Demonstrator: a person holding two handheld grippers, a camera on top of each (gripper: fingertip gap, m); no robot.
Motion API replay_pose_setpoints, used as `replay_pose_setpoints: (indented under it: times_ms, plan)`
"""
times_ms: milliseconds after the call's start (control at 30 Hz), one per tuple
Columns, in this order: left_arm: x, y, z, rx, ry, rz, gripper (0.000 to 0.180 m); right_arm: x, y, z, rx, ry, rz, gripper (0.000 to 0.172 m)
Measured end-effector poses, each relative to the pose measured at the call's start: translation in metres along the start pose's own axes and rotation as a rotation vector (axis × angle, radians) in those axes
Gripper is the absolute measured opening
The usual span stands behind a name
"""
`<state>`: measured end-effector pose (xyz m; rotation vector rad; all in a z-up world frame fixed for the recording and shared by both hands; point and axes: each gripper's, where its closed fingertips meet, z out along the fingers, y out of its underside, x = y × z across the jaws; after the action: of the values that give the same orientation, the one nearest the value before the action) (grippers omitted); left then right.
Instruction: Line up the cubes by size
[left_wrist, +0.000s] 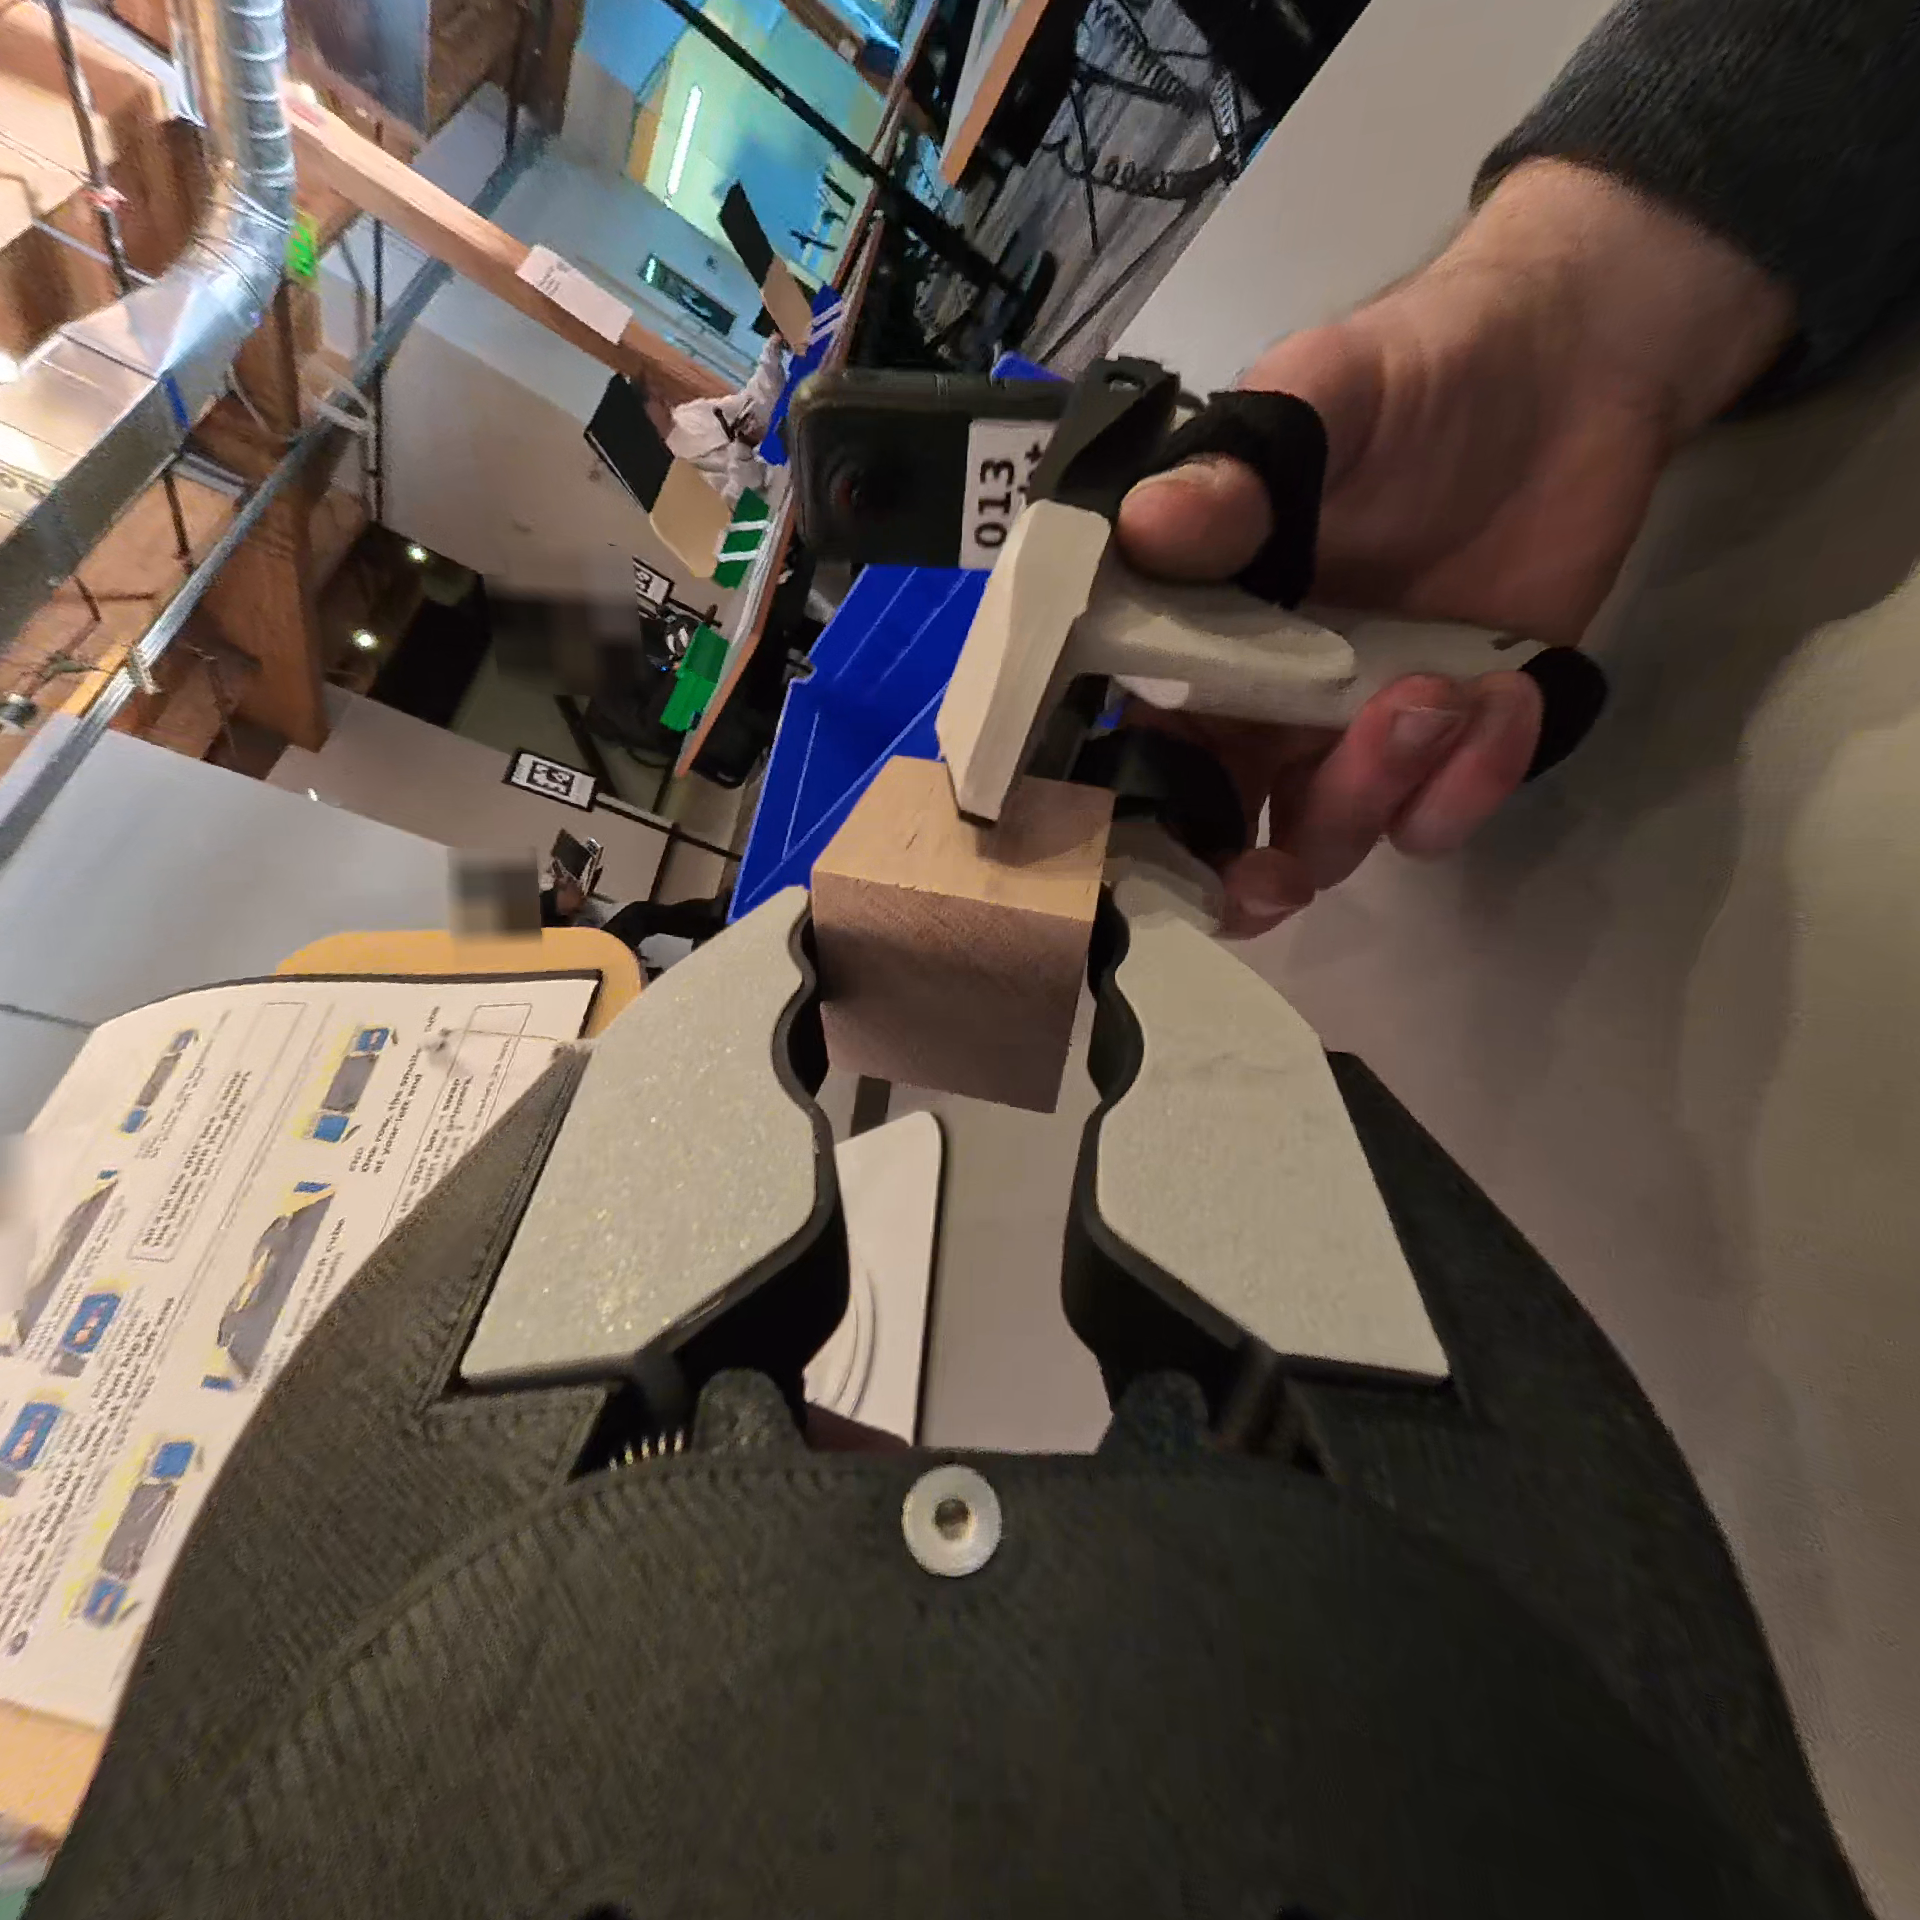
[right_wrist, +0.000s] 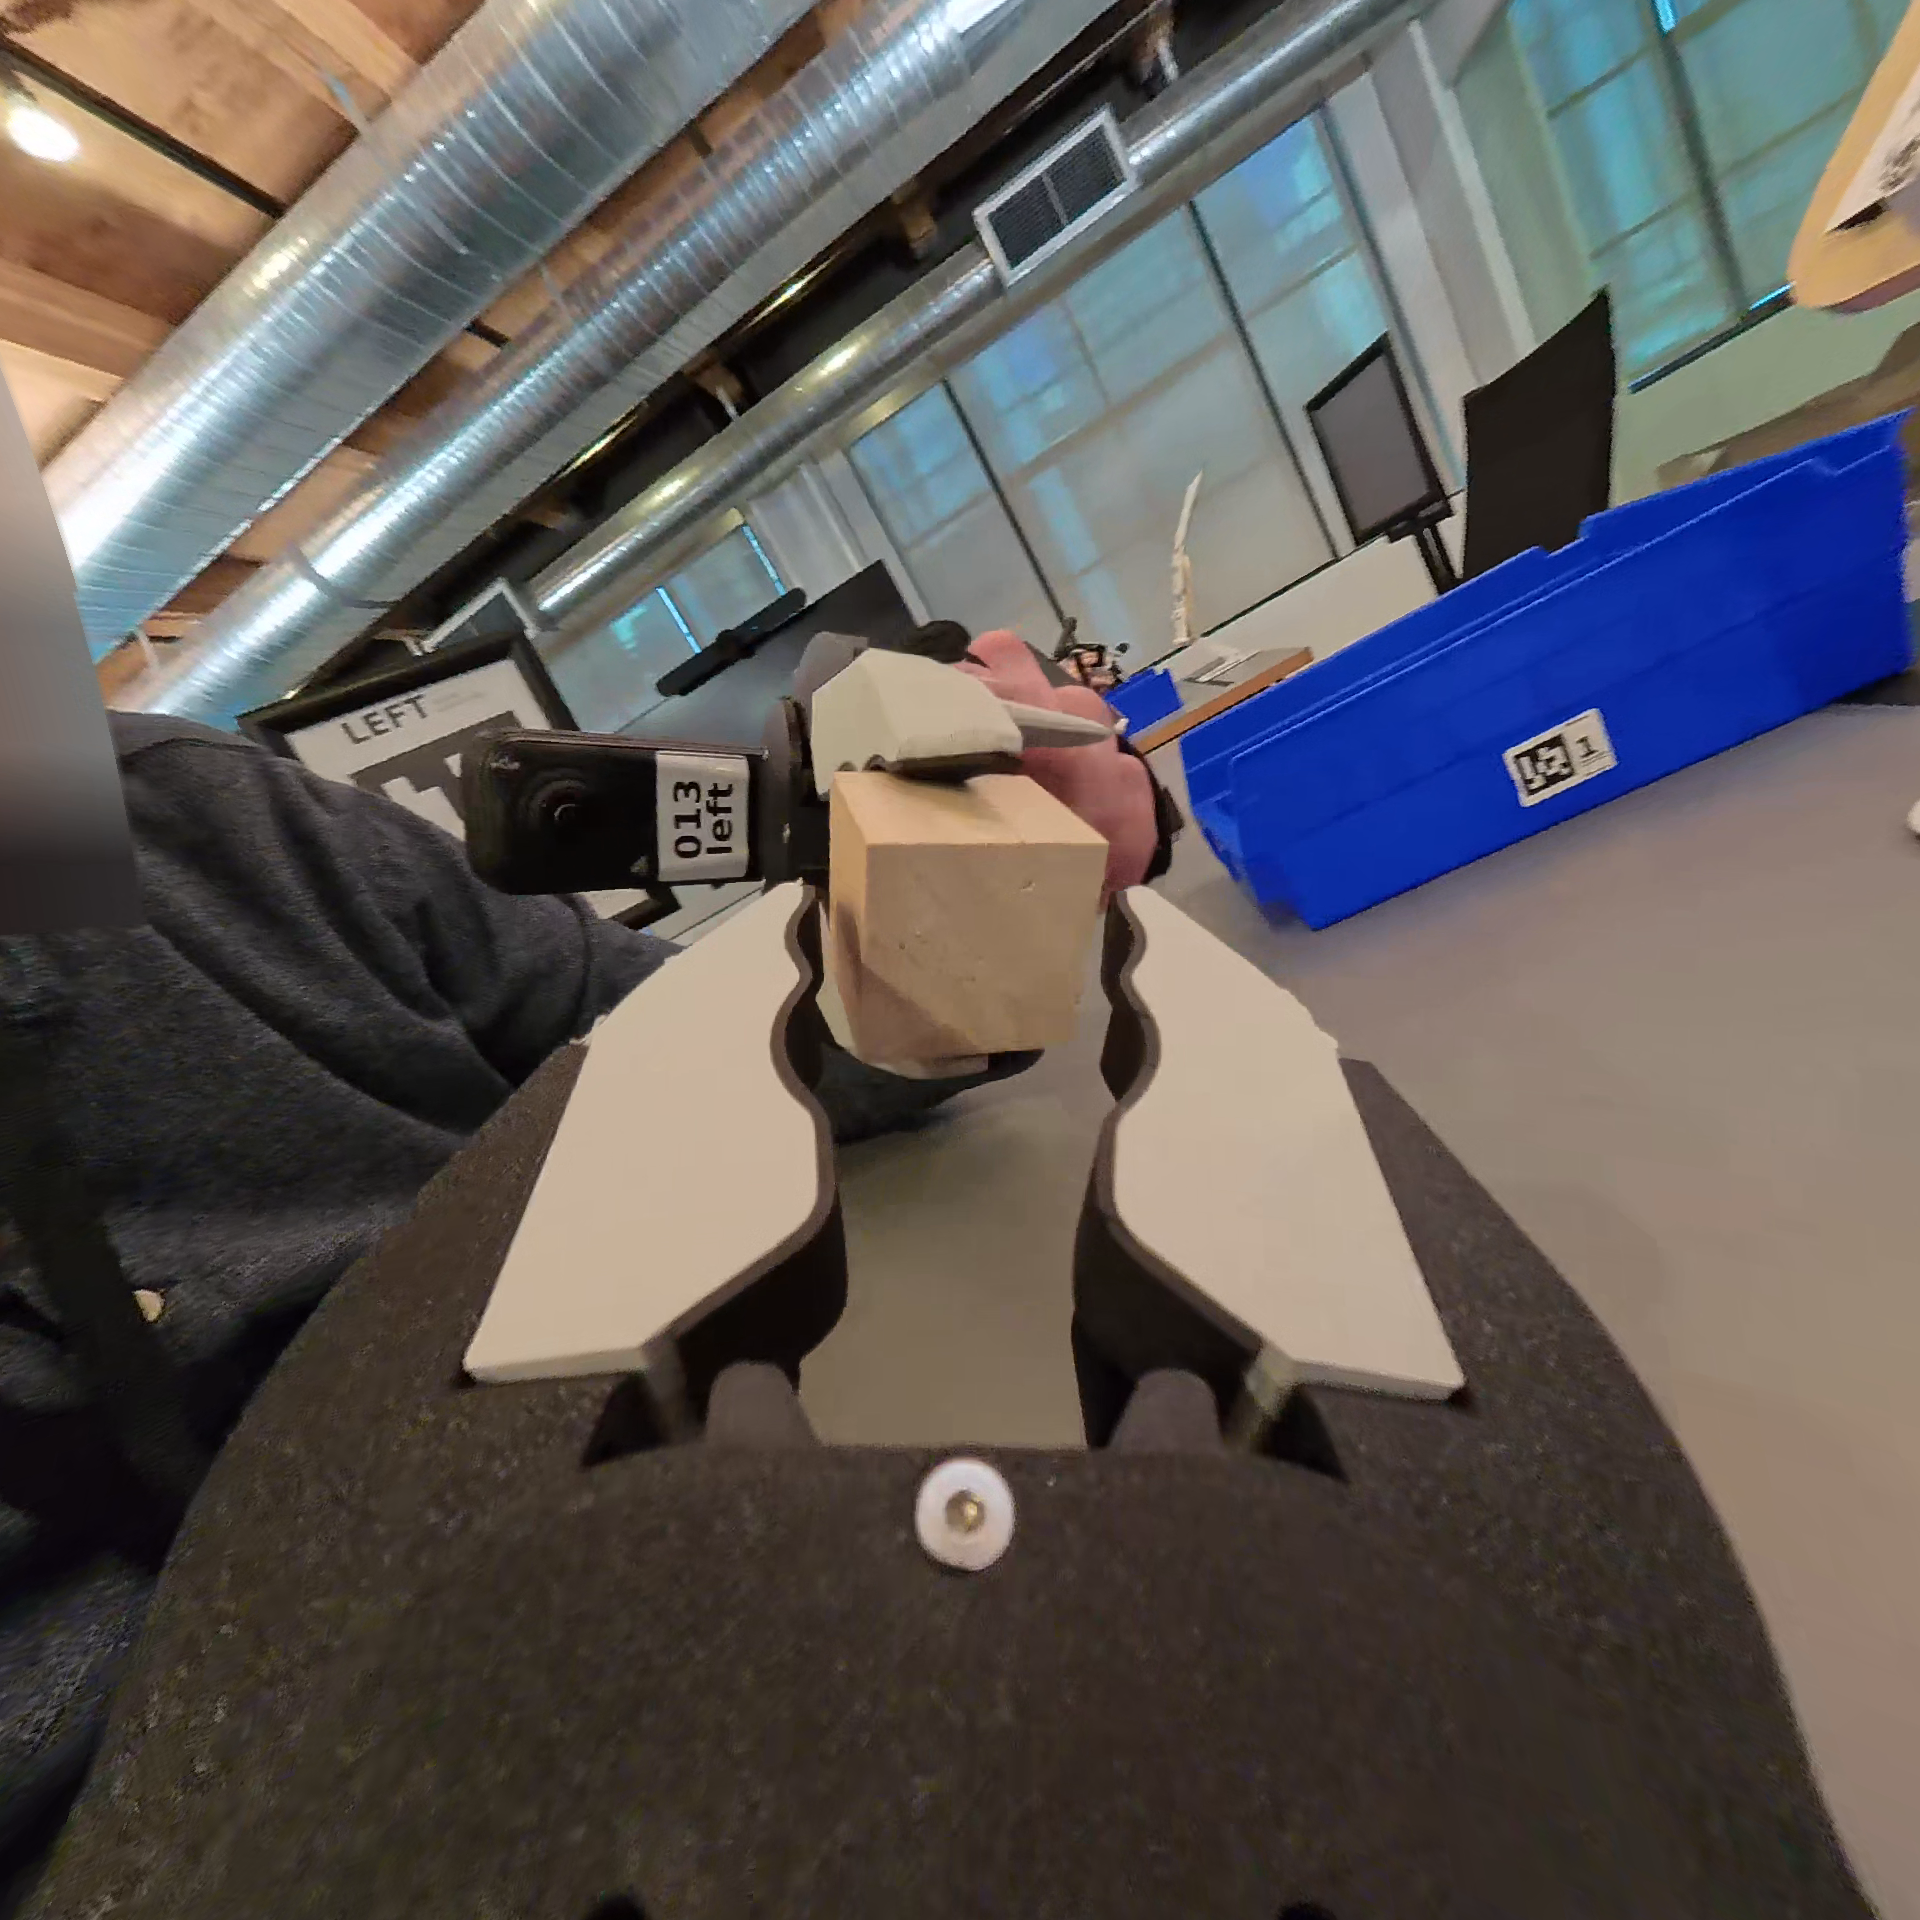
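Each claw (right_wrist: 961, 966) you carry has a black, grainy printed body, two pale grey finger plates with wavy black inner edges, and one silver screw (right_wrist: 964, 1514) at the centre (a black labelled camera (right_wrist: 613, 816) rides alongside). Your sleeve (right_wrist: 312, 997) is dark grey knit.

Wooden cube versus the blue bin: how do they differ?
The wooden cube is pale, solid wood; the blue bin is an open plastic container. The cube is off the grey table, between the left hand-held gripper's fingers; the bin rests on it. Only the bin carries a sticker. Both are straight-edged.
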<state>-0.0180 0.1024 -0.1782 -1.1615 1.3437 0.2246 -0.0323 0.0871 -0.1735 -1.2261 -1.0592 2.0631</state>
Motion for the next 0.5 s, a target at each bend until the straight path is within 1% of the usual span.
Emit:
replay_pose_setpoints:
  times_ms: [33, 167, 333, 367, 400, 433, 500]
  plan:
    - [0.001, -0.001, 0.000, 0.011, 0.003, -0.010, 0.047, -0.001, 0.001, 0.001, -0.003, -0.005, 0.003, 0.050]
    - [0.006, -0.005, 0.001, 0.036, 0.022, -0.036, 0.047, -0.004, 0.003, 0.002, -0.012, -0.029, 0.010, 0.046]
    - [0.007, -0.004, 0.001, 0.048, 0.019, -0.039, 0.047, -0.004, 0.004, 0.001, -0.021, -0.028, 0.014, 0.045]
    - [0.004, -0.004, 0.001, 0.049, -0.005, -0.037, 0.050, -0.004, 0.003, 0.000, -0.022, -0.022, 0.002, 0.045]
    - [-0.001, -0.005, -0.001, 0.064, -0.036, -0.053, 0.060, -0.004, -0.001, -0.002, -0.011, -0.009, -0.017, 0.045]
    - [-0.005, -0.007, -0.003, 0.092, -0.048, -0.085, 0.061, -0.004, -0.006, -0.004, -0.002, 0.003, -0.032, 0.045]
    - [-0.016, -0.008, -0.009, 0.137, -0.090, -0.171, 0.050, -0.007, -0.017, -0.012, 0.003, 0.030, -0.081, 0.045]
